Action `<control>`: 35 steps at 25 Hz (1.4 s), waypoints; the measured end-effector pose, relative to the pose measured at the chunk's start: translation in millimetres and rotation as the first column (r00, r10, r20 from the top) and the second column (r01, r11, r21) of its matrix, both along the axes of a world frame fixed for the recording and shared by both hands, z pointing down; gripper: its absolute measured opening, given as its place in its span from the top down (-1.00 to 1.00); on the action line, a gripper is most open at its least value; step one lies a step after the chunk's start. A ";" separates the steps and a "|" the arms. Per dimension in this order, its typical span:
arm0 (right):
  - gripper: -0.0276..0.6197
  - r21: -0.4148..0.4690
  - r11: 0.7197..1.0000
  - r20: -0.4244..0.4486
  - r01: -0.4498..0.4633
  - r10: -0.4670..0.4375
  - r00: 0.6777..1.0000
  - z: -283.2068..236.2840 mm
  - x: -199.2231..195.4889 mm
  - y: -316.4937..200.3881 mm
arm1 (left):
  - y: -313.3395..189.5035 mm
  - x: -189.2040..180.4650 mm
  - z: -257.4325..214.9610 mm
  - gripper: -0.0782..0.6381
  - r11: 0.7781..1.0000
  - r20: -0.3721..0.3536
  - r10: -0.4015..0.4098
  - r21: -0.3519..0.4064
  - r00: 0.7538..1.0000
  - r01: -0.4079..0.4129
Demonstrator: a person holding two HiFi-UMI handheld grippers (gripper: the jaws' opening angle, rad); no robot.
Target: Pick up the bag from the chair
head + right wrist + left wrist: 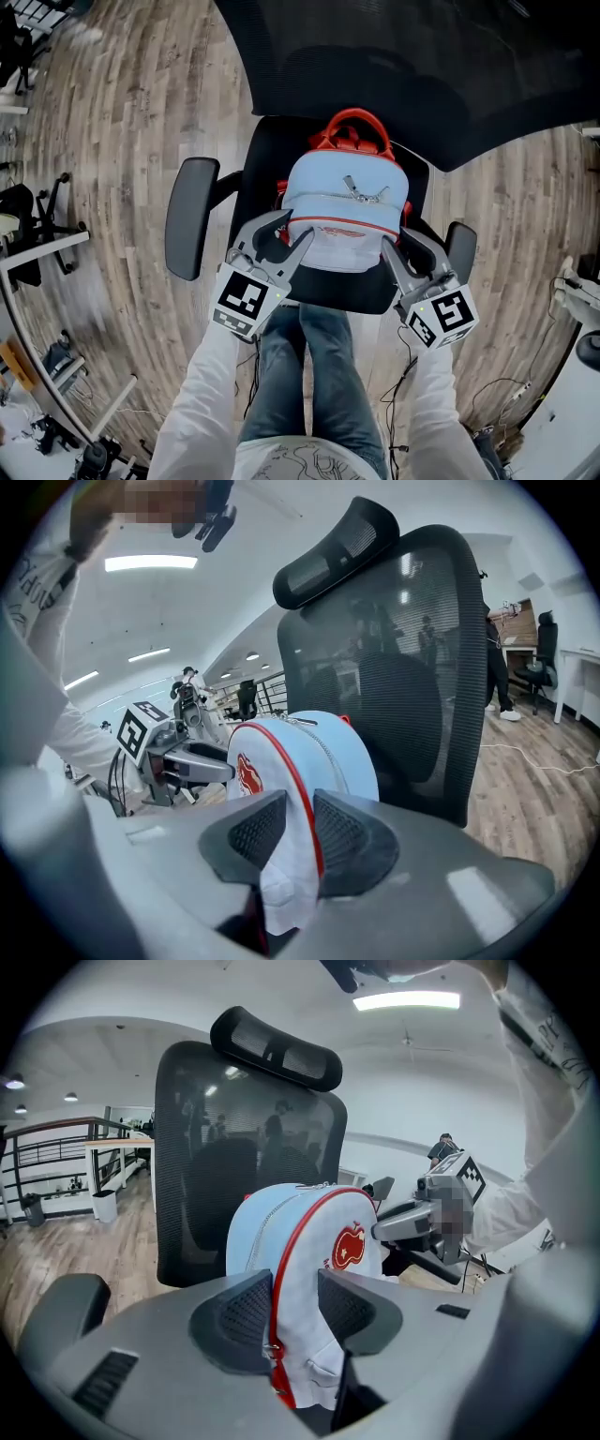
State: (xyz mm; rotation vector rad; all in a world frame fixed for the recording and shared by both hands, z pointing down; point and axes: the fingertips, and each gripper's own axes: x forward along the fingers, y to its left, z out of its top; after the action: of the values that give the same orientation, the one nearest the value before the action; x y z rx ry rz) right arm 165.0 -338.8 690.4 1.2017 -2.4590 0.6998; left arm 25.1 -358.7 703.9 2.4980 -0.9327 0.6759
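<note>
The bag (344,211), pale blue with red trim and a red handle (352,125), stands upright on the seat of the chair (361,292), with the mesh backrest (422,66) at its 12 o'clock. The left gripper (290,231) comes in at the bag's 7 o'clock and is clenched on its lower side edge: in the left gripper view the red-piped seam sits pinched between both ribbed pads. The right gripper (401,242) meets the bag at its 5 o'clock and grasps the opposite edge the same way, the fabric squeezed between its pads in the right gripper view. An armrest (190,217) stands at the bag's 9 o'clock, clear of it. The person's legs (309,375) are at 6 o'clock, over the wood floor (122,131).
</note>
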 end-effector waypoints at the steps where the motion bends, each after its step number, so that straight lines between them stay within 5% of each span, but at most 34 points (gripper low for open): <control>1: 0.60 0.007 1.000 0.006 0.002 -0.002 1.000 -5.7 -1.1 0.0 | -0.1 -1.1 -5.8 0.34 1.000 -0.006 -0.006 0.008 1.000 0.006; 14: 0.62 0.114 0.993 0.057 -0.038 0.031 0.998 -111.8 -7.1 -5.4 | -9.5 -7.5 -122.0 0.34 0.990 -0.087 -0.028 0.139 0.996 0.040; 35: 0.63 0.338 0.941 0.067 -0.017 -0.006 0.998 -339.1 -34.0 16.4 | 11.9 -34.9 -353.9 0.34 0.924 -0.178 -0.015 0.373 0.984 0.082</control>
State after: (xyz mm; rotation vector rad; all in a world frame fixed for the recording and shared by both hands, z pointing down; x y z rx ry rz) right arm 131.0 -322.4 351.3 1.3215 -2.7112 0.3278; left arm -9.8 -346.7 349.9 2.7985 -1.1457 0.2728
